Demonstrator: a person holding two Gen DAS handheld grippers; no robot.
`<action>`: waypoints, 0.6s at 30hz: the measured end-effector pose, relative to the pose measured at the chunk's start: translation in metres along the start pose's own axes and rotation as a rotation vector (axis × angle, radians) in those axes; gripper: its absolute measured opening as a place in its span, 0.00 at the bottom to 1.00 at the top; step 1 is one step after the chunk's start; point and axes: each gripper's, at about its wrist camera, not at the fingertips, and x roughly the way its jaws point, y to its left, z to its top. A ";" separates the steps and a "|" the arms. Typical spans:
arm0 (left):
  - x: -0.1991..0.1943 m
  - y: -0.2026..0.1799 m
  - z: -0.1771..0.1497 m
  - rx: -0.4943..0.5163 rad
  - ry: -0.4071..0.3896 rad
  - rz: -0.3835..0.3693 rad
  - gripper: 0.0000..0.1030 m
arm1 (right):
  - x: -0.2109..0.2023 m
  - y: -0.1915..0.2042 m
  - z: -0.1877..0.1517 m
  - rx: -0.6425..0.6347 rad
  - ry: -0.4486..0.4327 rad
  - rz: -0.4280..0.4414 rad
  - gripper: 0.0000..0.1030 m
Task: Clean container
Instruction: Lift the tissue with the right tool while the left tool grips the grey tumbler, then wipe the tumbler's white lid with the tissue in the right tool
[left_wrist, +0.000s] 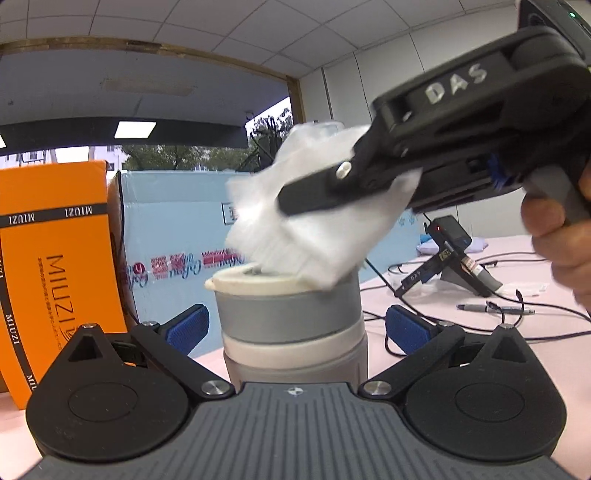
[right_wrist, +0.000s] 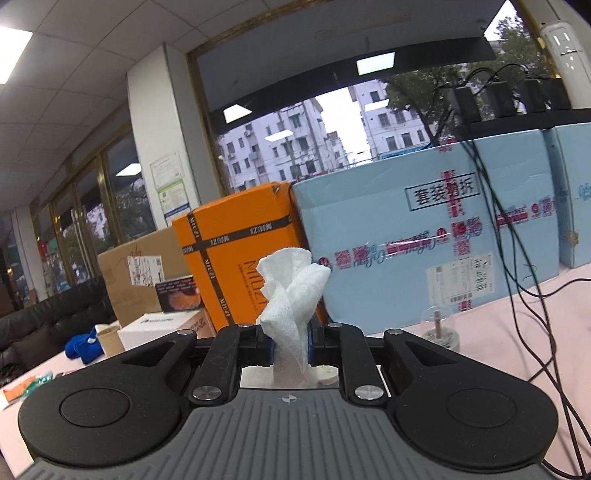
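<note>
A grey and cream cylindrical container stands upright on the pink table, between the blue pads of my left gripper, which are spread wider than it and do not touch it. My right gripper comes in from the upper right, shut on a white paper towel. The towel's lower end hangs onto the container's cream rim. In the right wrist view the towel sticks up, pinched between the shut fingers of the right gripper.
An orange MIUZI box and pale blue boxes stand behind the container. Another gripper on a stand, cables and a pen lie on the pink table to the right. A small clear dome object sits near the boxes.
</note>
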 end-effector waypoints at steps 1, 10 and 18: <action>-0.001 0.000 0.000 0.002 -0.002 0.003 0.88 | 0.003 0.003 0.000 -0.020 0.011 0.001 0.14; -0.002 -0.002 0.000 0.019 -0.014 0.016 0.79 | 0.029 0.017 -0.012 -0.143 0.066 -0.068 0.14; -0.001 -0.002 0.000 0.017 -0.014 0.016 0.79 | 0.031 0.008 -0.011 -0.178 0.052 -0.193 0.14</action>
